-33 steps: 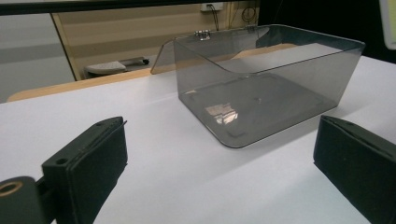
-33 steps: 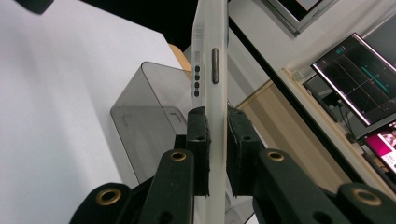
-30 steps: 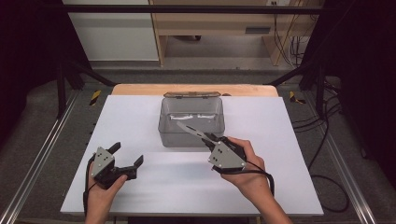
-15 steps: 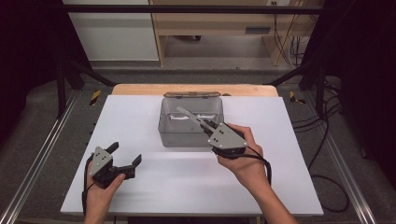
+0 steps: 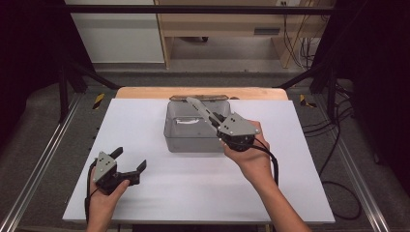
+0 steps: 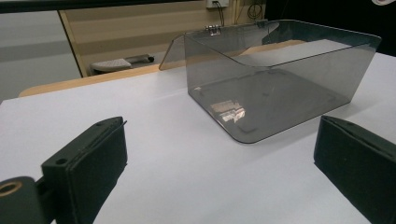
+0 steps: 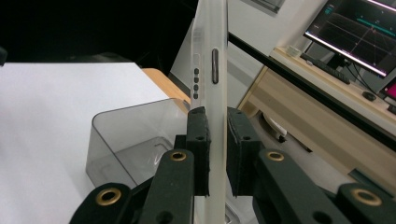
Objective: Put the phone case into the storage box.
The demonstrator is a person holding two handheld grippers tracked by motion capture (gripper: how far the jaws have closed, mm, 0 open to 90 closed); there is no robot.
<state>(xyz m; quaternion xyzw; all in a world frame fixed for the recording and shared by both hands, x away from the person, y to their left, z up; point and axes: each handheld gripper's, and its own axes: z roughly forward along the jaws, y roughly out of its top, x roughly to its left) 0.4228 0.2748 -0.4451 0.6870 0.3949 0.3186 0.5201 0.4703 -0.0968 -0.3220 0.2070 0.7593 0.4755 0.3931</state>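
- Phone (image 7: 212, 70) pinched by your right gripper (image 5: 218, 126) above the box (image 5: 193, 142): stiff, slick-edged, fragile; hold its flat faces.
- Left gripper (image 5: 129, 162) rests spread on the worktop (image 5: 193, 188).

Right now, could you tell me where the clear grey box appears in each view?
High view: clear grey box at table centre, beneath the right tool.
Left gripper view: upper right, beyond the jaws.
Right gripper view: lower left, behind the phone.
Shared landmark: white tabletop.

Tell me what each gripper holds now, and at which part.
The right gripper holds a white phone edge-on, its jaws pressing the two flat faces near the lower end, above the grey box. The left gripper holds nothing; its jaws stand open.
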